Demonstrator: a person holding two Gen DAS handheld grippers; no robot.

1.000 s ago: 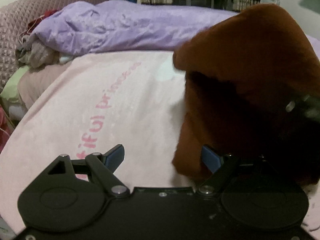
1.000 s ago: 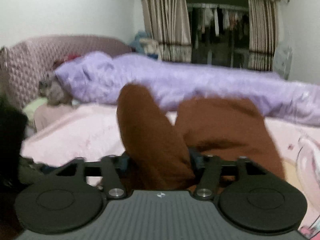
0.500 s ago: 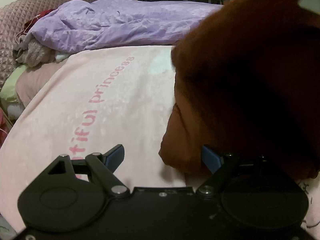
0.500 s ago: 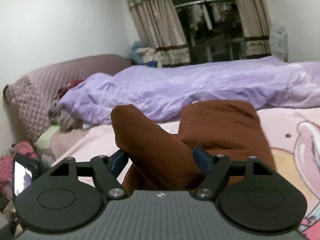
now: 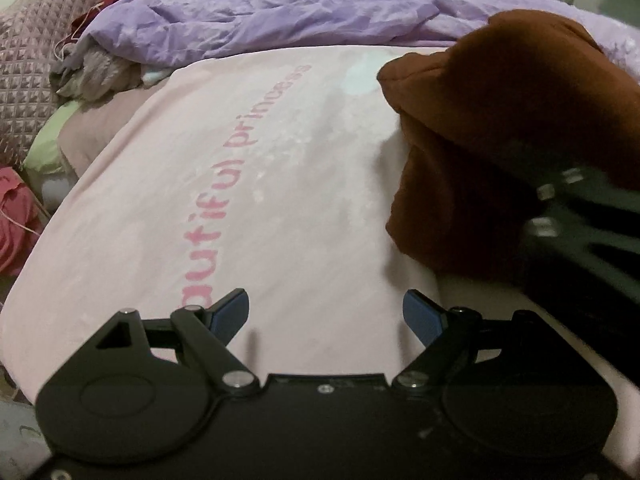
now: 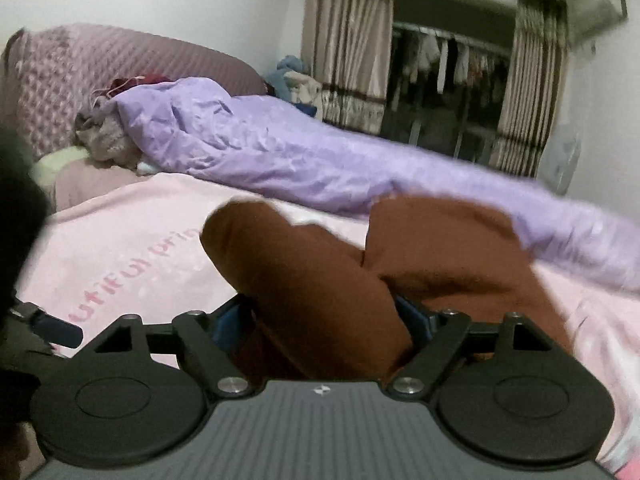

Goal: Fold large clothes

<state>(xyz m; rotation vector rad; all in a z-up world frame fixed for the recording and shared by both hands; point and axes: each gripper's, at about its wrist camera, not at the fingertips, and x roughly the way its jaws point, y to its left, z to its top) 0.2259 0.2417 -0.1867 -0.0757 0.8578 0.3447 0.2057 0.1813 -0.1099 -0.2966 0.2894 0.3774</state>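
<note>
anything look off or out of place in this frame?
The brown garment is bunched in a lump rather than lying flat. Only the right claw grips it, while the left claw hangs open over the pink blanket.

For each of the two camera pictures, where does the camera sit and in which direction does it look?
Left wrist view: sits on the left gripper, low over the pink blanket, looking along its open, empty fingers toward the purple duvet; the right gripper shows blurred at the right edge.
Right wrist view: sits on the right gripper, looking across the bed toward the curtains; its fingers have brown garment between them.
Shared: brown garment, pink blanket, purple duvet.
</note>
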